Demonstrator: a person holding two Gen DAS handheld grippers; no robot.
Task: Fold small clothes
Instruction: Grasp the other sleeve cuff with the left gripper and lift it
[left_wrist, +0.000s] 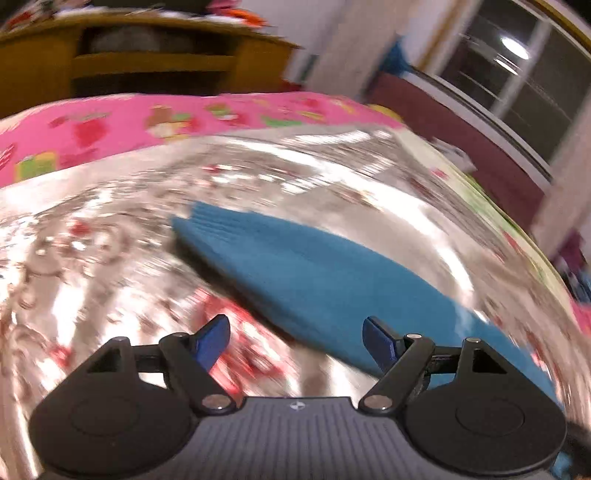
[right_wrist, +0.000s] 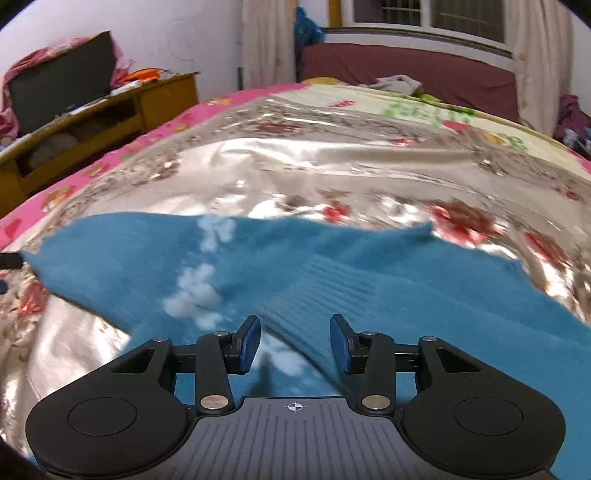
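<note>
On the bed's shiny floral cover (right_wrist: 332, 162), a blue knitted garment (right_wrist: 369, 280) is being kept spread flat, presumably so that folds can be laid cleanly. Over its near ribbed part the right hand-held gripper (right_wrist: 294, 341) is being held released, nothing pinched. Beside its far-left edge the left hand-held gripper (left_wrist: 295, 343) is likewise being held wide and empty, probably for a fresh hold.

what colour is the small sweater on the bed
Teal blue sweater with white fluffy patches, clearest in the right wrist view.
</note>
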